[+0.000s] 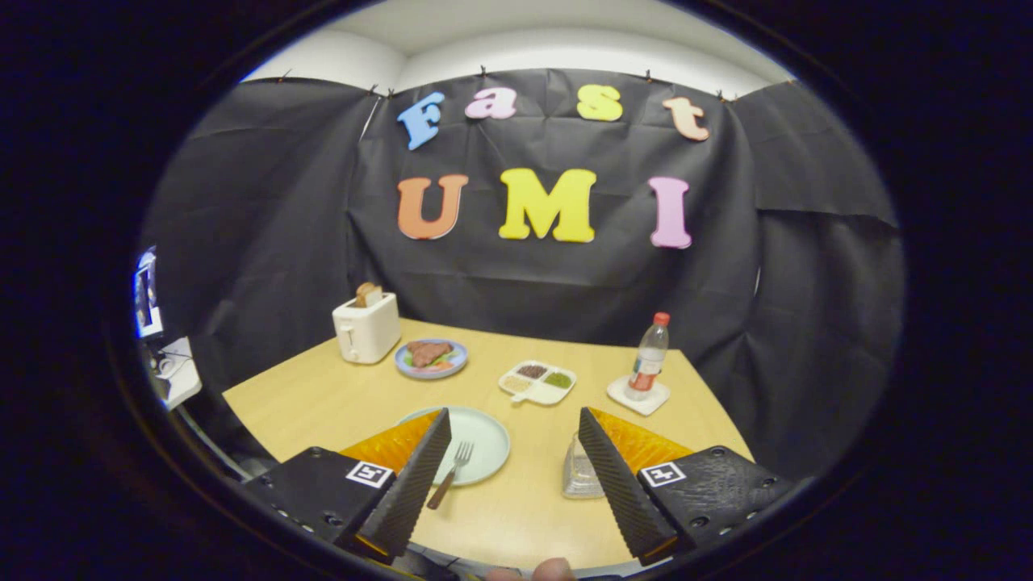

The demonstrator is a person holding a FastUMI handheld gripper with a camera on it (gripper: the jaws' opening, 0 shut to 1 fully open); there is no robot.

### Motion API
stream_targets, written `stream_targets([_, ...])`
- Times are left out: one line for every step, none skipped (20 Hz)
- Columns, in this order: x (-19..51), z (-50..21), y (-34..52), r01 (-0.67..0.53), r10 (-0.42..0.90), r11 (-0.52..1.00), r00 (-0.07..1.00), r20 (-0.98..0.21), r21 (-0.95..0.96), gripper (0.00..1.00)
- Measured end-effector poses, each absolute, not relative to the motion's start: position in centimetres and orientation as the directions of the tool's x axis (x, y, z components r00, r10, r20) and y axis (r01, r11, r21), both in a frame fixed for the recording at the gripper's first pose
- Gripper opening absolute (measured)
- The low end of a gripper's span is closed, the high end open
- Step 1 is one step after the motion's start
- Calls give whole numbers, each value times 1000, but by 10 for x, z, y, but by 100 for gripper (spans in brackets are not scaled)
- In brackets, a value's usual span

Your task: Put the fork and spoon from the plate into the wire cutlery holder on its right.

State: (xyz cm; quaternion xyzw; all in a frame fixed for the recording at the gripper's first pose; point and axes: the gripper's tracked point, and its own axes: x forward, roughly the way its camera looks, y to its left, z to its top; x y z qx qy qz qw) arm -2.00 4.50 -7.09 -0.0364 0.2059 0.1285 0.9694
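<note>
Right now the gripper (508,424) hangs over the pale wooden table (323,395), its ribbed, wedge-shaped fingers spread wide and holding nothing. Between them, close to the left finger, a slim metal fork with a brown handle (450,474) lies tines-forward across the round, smooth, pale green plate (484,432). Partly hidden behind the right finger stands the small wire cutlery holder (579,472), of fine silvery mesh.
</note>
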Motion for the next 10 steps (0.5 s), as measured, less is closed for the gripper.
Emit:
stream_targets([-20, -80, 51, -292, 252, 956, 842, -477, -10, 95])
stream_targets([-19, -91, 57, -311, 266, 950, 798, -541, 9, 95])
stream_targets([-20, -102, 61, -326, 272, 945, 746, -608, 23, 95])
stream_targets([-20, -114, 65, -334, 272, 942, 693, -668, 38, 95])
stream_targets([-23, -125, 71, -341, 277, 938, 630, -725, 62, 96])
stream_targets([-25, -136, 76, -336, 278, 938, 568, -775, 91, 95])
stream_targets([-27, -143, 79, -325, 277, 939, 516, -810, 114, 95])
stream_targets([-26, -151, 80, -315, 265, 941, 475, -839, 119, 96])
stream_targets([-23, -158, 82, -307, 250, 945, 449, -858, 114, 96])
stream_targets([-20, -166, 82, -303, 231, 948, 428, -874, 102, 96])
